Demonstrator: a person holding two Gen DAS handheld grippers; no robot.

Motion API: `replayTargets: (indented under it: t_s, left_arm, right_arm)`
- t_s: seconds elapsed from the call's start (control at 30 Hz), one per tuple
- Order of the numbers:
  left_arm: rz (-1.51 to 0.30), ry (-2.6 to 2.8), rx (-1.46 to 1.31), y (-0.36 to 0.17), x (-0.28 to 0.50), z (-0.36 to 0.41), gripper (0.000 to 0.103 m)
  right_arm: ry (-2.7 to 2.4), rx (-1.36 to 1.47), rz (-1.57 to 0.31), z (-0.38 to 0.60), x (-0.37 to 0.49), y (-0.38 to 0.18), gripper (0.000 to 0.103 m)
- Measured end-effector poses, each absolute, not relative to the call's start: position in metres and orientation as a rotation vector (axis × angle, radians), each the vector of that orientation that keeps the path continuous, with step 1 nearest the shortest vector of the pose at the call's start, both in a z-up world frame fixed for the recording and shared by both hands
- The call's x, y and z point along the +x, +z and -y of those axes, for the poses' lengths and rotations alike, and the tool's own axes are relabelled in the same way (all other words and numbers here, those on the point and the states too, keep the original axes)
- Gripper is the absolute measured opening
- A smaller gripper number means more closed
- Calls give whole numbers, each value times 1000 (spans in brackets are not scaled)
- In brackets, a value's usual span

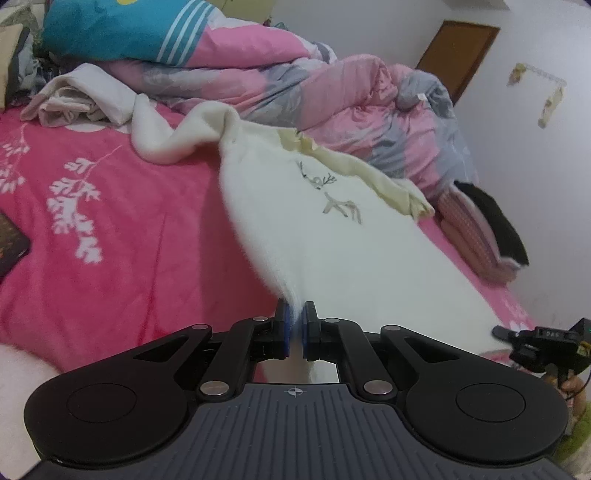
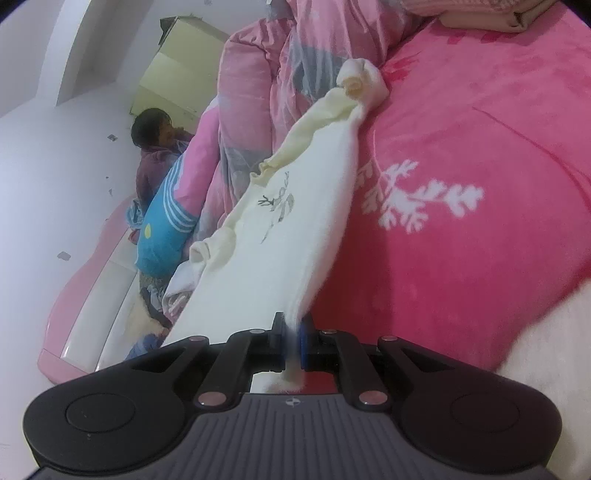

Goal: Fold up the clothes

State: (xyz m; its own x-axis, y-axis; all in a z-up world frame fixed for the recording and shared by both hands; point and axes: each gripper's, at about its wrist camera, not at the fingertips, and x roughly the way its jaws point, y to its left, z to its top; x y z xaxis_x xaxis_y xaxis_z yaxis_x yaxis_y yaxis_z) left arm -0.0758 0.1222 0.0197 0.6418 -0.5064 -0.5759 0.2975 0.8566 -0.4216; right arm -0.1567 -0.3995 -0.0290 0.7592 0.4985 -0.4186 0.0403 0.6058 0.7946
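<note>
**A:** Where's the garment from your end?

**B:** I see the cream sweater (image 1: 314, 221) stretched over the pink bedspread (image 1: 110, 221), its hem lifted toward me. It has a small grey deer print on the chest and a pale yellow lining showing at the neck. 1 sleeve (image 1: 162, 144) trails off, twisted, across the bedspread to the left in the left wrist view.

**A:** And your grippers?

**B:** I have both clenched on the sweater's hem. My left gripper (image 1: 294, 325) pinches a bunched corner of the fabric between its blue pads (image 1: 283, 325), and a strip of cloth hangs through behind the jaws. My right gripper (image 2: 293, 343) grips the other corner the same way, fabric squeezed between its pads. In the left view I can also see that right gripper (image 1: 543, 343) low at the right edge, well apart from the left one.

**A:** How are they angled?

**B:** Both point forward and somewhat down along the sweater, which rises from the bed to meet the jaws.

**A:** What's around it?

**B:** Beyond the sweater lies a crumpled pink and grey quilt (image 1: 332, 92), with a blue striped pillow (image 1: 122, 33) behind it and a heap of pale clothes (image 1: 81, 96) beside the sleeve. A folded stack (image 1: 484, 236) sits at the bed's far right. A dark flat object (image 1: 11, 243) rests at the left edge. A person (image 2: 159, 147) sits on the far side of the bed against the white wall (image 2: 44, 166), and there's a brown door (image 1: 458, 55).
</note>
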Motion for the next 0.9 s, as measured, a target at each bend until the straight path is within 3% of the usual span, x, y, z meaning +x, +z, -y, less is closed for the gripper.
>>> replayTargets:
  t_s: [0.3, 0.47, 0.6, 0.67, 0.8, 0.9]
  left_arm:
    - [-851, -440, -197, -7, -92, -124, 4]
    - [-932, -382, -68, -32, -87, -122, 8]
    - [-842, -349, -39, -12, -93, -136, 12]
    - [-792, -353, -49, -1, -87, -137, 20]
    - [-713, -421, -58, 10, -55, -111, 26]
    - [-655, -459, -69, 10, -31, -85, 31]
  right_arm:
    - [226, 886, -742, 395, -195, -44, 7]
    - [73, 707, -853, 390, -187, -45, 11]
    - [-62, 526, -827, 392, -198, -22, 17]
    - [-70, 454, -771, 387, -196, -7, 18]
    - [9, 329, -689, 356, -159, 10, 34]
    - [102, 246, -665, 324, -115, 13, 40]
